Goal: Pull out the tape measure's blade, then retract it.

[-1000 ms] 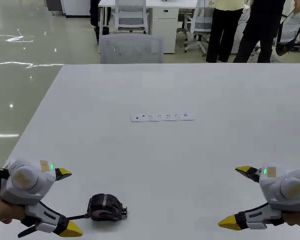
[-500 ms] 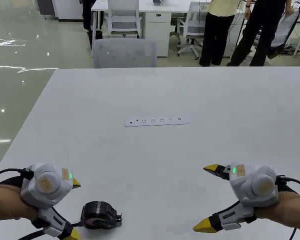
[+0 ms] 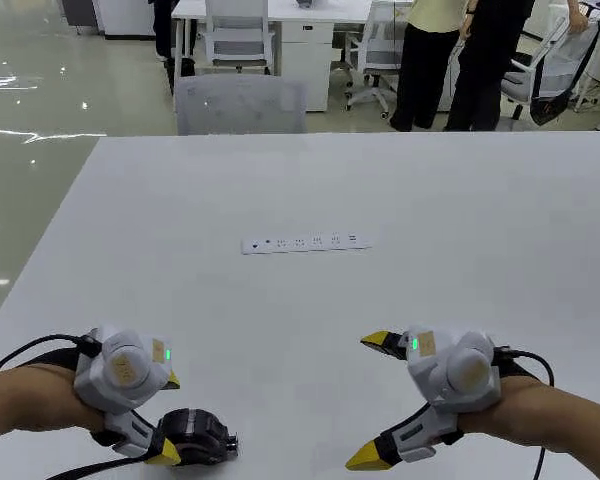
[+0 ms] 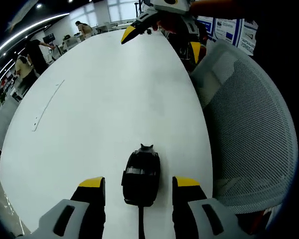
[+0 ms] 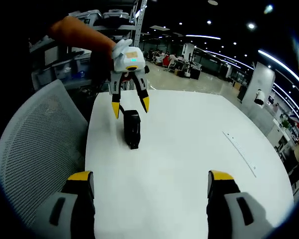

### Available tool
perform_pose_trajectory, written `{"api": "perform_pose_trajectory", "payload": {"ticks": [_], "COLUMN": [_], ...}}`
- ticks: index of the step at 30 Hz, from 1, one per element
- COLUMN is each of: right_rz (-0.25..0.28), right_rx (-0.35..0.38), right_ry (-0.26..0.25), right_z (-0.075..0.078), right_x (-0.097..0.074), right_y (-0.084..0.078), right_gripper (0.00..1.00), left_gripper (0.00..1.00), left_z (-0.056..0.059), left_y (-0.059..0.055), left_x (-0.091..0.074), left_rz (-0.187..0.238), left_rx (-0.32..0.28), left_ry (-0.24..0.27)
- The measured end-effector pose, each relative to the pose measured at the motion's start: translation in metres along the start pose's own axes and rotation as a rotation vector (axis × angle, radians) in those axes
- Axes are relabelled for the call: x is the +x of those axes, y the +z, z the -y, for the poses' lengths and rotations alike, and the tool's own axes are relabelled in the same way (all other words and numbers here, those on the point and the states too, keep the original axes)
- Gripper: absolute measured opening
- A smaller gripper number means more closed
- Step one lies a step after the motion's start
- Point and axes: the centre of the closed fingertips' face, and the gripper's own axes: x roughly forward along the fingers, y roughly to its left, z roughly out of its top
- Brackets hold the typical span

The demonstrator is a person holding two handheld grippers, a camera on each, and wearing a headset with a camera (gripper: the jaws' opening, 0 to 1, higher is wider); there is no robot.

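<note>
Left gripper [image 3: 168, 418] is hovering at the near left corner of the white table [image 3: 380, 190]. Its yellow-tipped fingers [image 4: 92, 182] are standing wide on either side of the black tape measure [image 4: 141, 172], and a gap is showing on each side. The tape measure is lying flat on the table, close to the front edge. Right gripper [image 3: 370, 400] is being held well apart to the right over bare table, its fingers spread wide and gripping nothing. A white power strip [image 3: 302, 242] is lying farther back, mid-table.

Left tongs [image 3: 168, 418] now straddle the tape measure [image 3: 202, 438], and right tongs [image 3: 370, 400] have drawn nearer.
</note>
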Motion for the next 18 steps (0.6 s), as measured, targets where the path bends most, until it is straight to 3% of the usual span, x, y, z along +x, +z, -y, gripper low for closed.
{"api": "perform_pose_trajectory", "payload": {"ticks": [2, 6, 9, 13, 18], "right_rz": [0.001, 0.010, 0.006, 0.002, -0.007], "right_rx": [-0.009, -0.011, -0.021, -0.019, -0.030], "right_ry": [0.008, 0.030, 0.073, 0.114, 0.132], "right_z": [-0.001, -0.006, -0.013, -0.021, -0.022], "right_x": [0.008, 0.021, 0.033, 0.048, 0.064], "right_y": [0.003, 0.009, 0.011, 0.012, 0.015], "right_gripper": [0.94, 0.93, 0.86, 0.76, 0.75], "left_gripper": [0.49, 0.46, 0.46, 0.43, 0.33], "left_z": [-0.003, -0.001, 0.002, 0.005, 0.006], "left_y": [0.001, 0.002, 0.003, -0.005, -0.009], "left_x": [0.006, 0.013, 0.019, 0.027, 0.031], "left_rz": [-0.009, -0.023, -0.025, -0.053, -0.059], "left_rx": [0.043, 0.042, 0.041, 0.037, 0.082], "left_ry": [0.020, 0.000, -0.007, -0.016, -0.009]}}
